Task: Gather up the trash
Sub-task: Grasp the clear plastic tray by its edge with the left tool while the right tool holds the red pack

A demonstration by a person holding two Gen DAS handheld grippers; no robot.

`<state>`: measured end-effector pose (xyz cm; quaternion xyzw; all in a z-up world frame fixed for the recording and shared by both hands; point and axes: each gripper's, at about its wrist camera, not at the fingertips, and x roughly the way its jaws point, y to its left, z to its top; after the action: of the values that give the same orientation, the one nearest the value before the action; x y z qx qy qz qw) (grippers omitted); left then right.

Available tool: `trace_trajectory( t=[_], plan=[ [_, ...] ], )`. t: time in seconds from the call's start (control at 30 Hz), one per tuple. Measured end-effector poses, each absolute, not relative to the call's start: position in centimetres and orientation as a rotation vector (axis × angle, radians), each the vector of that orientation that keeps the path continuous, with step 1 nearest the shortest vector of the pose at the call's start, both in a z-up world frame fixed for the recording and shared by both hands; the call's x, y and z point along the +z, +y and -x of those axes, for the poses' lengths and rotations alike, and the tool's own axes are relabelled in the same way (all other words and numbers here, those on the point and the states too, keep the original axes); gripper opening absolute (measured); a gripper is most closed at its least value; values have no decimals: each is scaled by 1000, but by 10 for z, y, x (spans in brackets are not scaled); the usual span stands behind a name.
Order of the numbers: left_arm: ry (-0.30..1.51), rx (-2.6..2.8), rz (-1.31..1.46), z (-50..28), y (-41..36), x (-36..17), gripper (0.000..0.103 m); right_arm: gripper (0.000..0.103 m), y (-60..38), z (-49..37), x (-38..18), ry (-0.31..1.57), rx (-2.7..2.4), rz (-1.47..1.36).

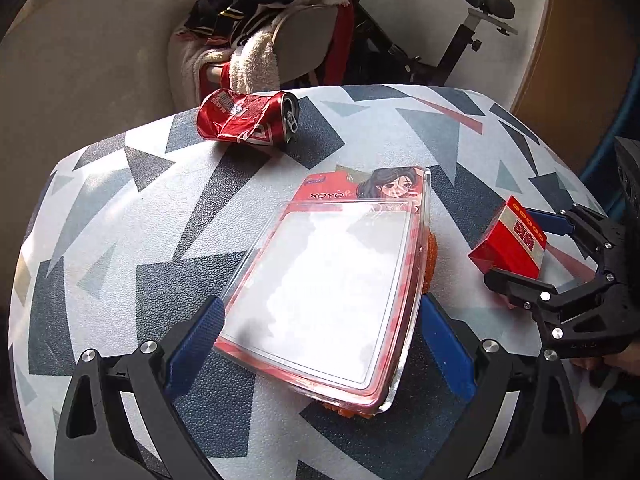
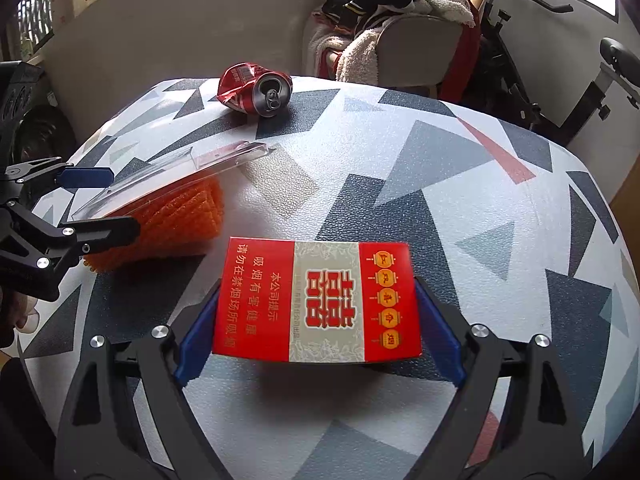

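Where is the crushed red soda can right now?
The crushed red soda can lies on its side near the far edge of the patterned table, beyond the clear plastic package, in front of the clothes-draped chair.

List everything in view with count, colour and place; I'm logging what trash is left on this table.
crushed soda can: one, red, lying on its side at the table's far edge
plastic blister package: one, clear front with red card, tilted atop the orange item, between the left tool's fingers
orange textured item: one, orange, under the package
cigarette pack: one, red and silver, between the right tool's fingers
table: one, white with grey, navy and red triangles
chair with clothes: one, beige, behind the table
exercise bike: one, black, behind the table
left tool: black, blue pads, straddling the package
right tool: black, blue pads, pads at the pack's ends
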<state>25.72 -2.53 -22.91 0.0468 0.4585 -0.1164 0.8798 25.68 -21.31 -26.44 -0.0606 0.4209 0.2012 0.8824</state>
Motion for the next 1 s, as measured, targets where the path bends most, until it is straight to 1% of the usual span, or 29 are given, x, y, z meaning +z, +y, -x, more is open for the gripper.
trace_trajectory(
  t=[0.03, 0.07, 0.1, 0.13, 0.23, 0.3, 0.33, 0.37, 0.4, 0.47, 0.53, 0.63, 0.7, 0.73, 0.77, 1.0],
  plan=[
    [961, -249, -90, -259, -24, -229, 94, 87, -213, -257, -265, 877, 421, 127],
    [965, -258, -81, -260, -22, -229, 89, 87, -213, -257, -265, 877, 422, 126],
    [974, -274, -63, -261, -20, -229, 83, 87, -213, -257, -265, 877, 424, 125],
    [978, -284, -45, -262, -17, -227, 82, 87, -214, -257, -265, 878, 425, 125],
    [982, -306, 24, -262, -6, -221, 76, 87, -213, -257, -265, 880, 427, 127],
    [972, -319, 62, -263, 2, -214, 64, 87, -212, -257, -265, 880, 428, 130],
    [967, -324, 79, -263, 7, -210, 61, 87, -212, -257, -266, 880, 429, 130],
    [965, -325, 100, -264, 12, -205, 56, 87, -212, -257, -266, 881, 431, 131],
    [965, -325, 119, -264, 17, -202, 53, 87, -212, -257, -266, 882, 432, 131],
    [955, -318, 153, -265, 29, -193, 46, 87, -213, -256, -266, 881, 432, 131],
    [946, -296, 153, -265, 40, -187, 43, 87, -213, -256, -266, 883, 431, 130],
    [934, -250, 135, -265, 55, -181, 35, 87, -213, -257, -266, 887, 432, 128],
    [915, -211, 126, -265, 67, -176, 23, 87, -213, -258, -266, 888, 433, 127],
    [904, -189, 117, -266, 73, -173, 20, 87, -213, -258, -266, 887, 433, 127],
    [899, -174, 110, -267, 78, -172, 18, 87, -213, -258, -266, 888, 433, 127],
    [928, -113, 45, -273, 96, -178, 17, 87, -210, -259, -268, 895, 433, 134]
  ],
)
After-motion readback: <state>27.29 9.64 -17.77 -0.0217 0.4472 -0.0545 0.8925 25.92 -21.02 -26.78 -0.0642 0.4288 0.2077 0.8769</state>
